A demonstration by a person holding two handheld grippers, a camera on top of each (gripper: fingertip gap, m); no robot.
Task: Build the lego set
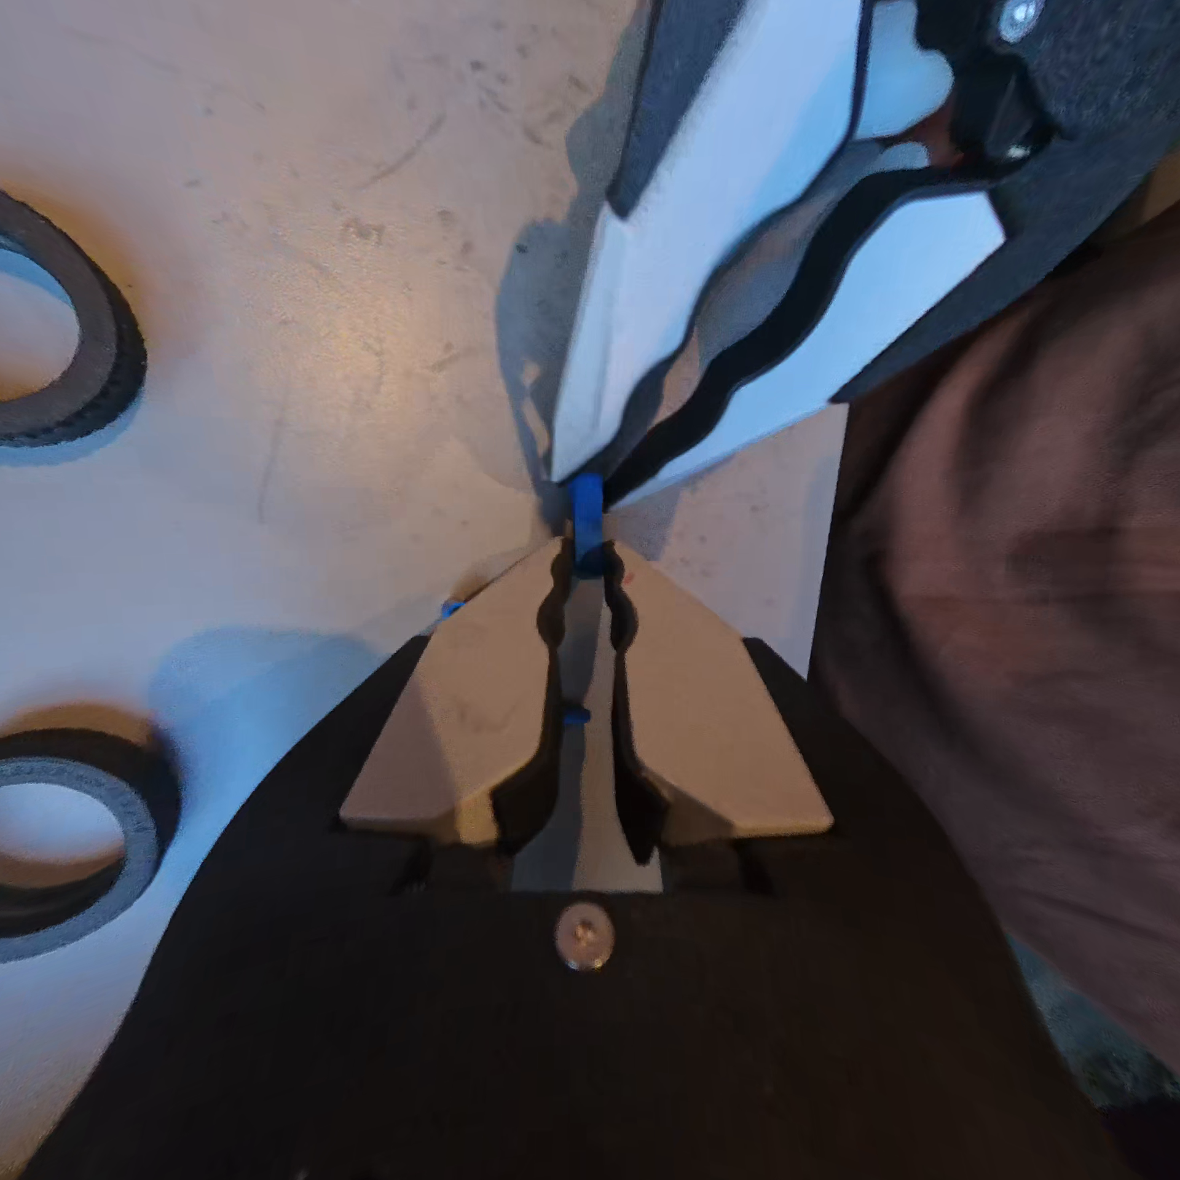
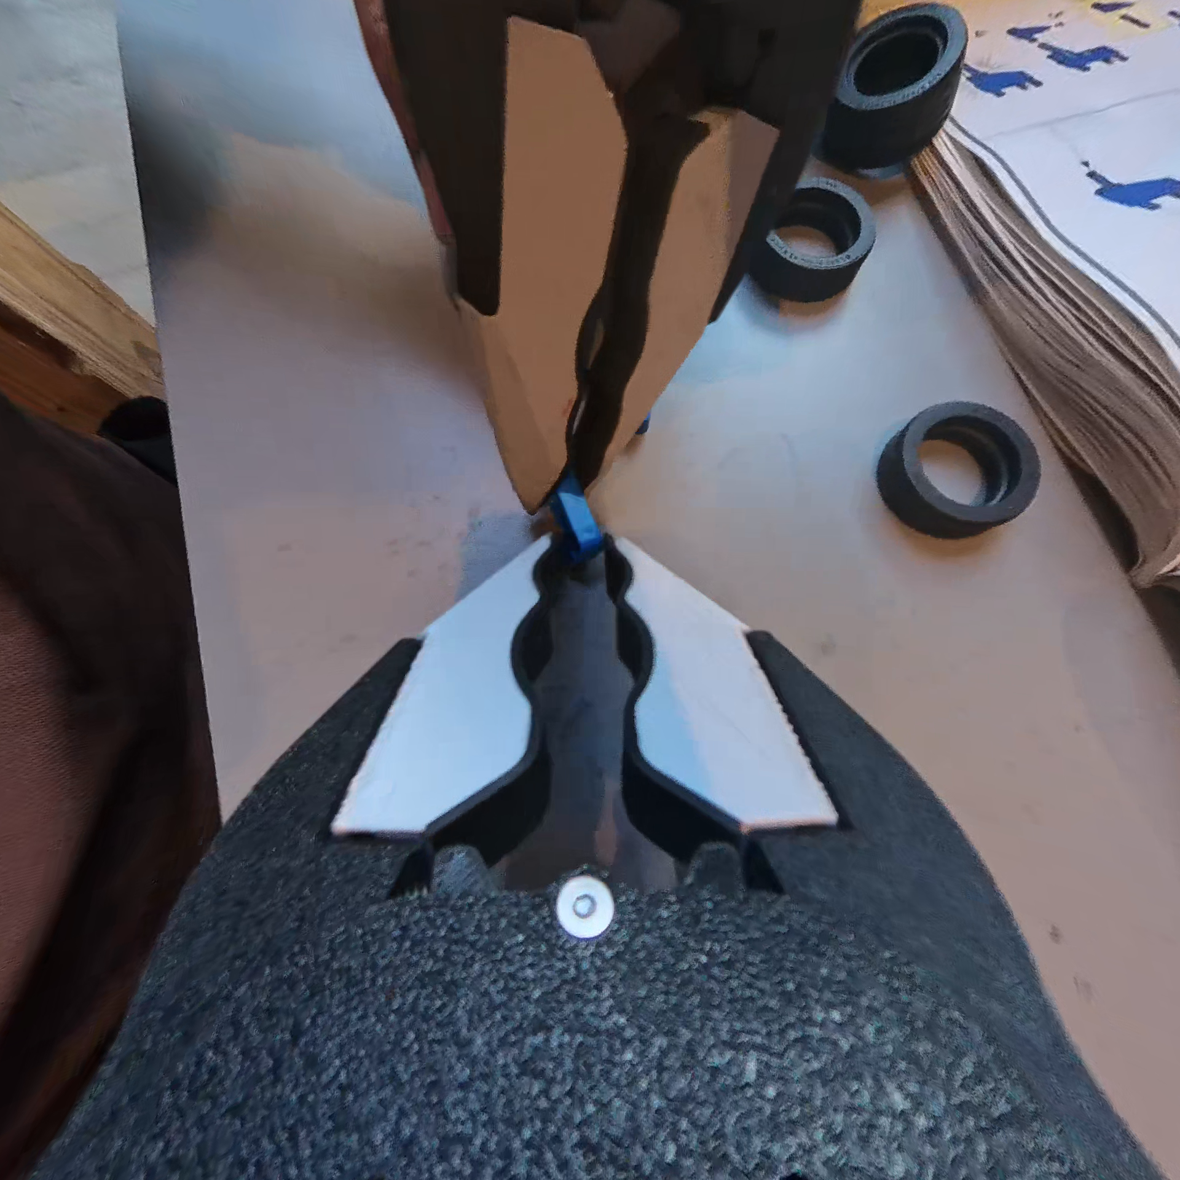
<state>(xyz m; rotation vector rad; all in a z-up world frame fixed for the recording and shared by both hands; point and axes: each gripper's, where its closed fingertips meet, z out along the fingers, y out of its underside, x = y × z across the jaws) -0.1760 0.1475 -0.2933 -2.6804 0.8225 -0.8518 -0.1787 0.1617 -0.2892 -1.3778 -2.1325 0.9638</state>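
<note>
Both my grippers meet tip to tip above the table [image 2: 798, 638]: left gripper [image 1: 582, 550] and right gripper [image 2: 578, 548] each pinch the small blue piece [image 2: 574, 520] between them. Risk, I judge: tiny purchase; any twist pops it loose among the black tyres [image 2: 958, 479].

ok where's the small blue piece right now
The small blue piece sits mid-frame in both wrist views, pinched tip to tip between the left claw and right claw, above the table.

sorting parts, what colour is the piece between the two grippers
Blue, clearest in the right wrist view.
</note>
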